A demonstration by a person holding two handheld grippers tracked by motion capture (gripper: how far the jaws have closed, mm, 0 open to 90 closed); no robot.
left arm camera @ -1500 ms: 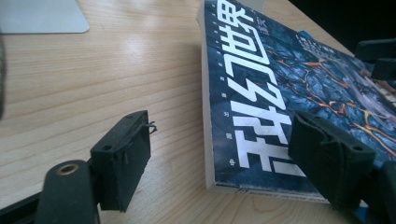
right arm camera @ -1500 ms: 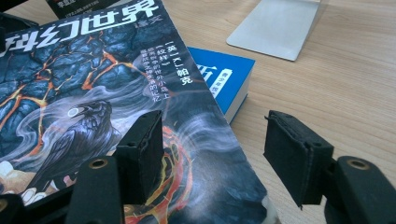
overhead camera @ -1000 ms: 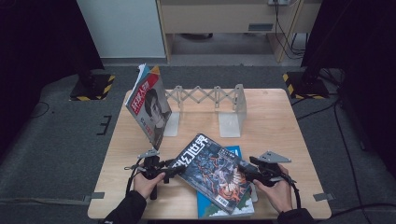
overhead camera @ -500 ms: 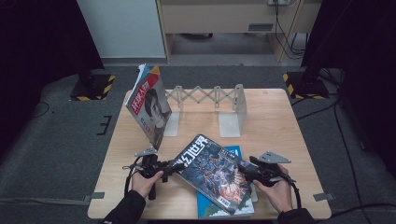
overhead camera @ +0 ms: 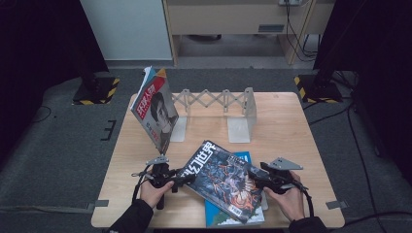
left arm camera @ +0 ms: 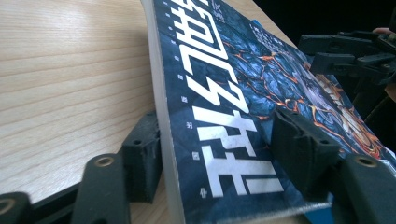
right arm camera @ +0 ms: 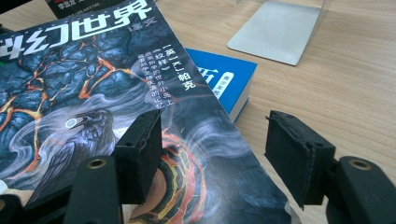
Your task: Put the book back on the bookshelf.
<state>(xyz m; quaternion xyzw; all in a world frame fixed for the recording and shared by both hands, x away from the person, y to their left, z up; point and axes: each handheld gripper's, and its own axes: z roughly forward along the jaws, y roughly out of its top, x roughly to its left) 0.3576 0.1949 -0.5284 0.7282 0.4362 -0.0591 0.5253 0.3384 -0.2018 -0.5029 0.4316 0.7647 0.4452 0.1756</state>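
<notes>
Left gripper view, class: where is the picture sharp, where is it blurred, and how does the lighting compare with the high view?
Left gripper view: dark lava-patterned magazine sharp mid-frame, near black fingers soft, pale wooden table with sheen. High view: table evenly lit, surroundings dark.

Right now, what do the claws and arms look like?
Both the left claw and the right claw are black, each with a grey three-cornered plate on top and a black cable trailing behind. Jaws are blocky, with brass-coloured pivot rivets. The person wears dark sleeves.

My wooden worktop (overhead camera: 291, 121) carries a metal folding book rack (overhead camera: 216, 114) at the back and a blue book (overhead camera: 243, 213) near me under the dark magazine (overhead camera: 221, 179).
</notes>
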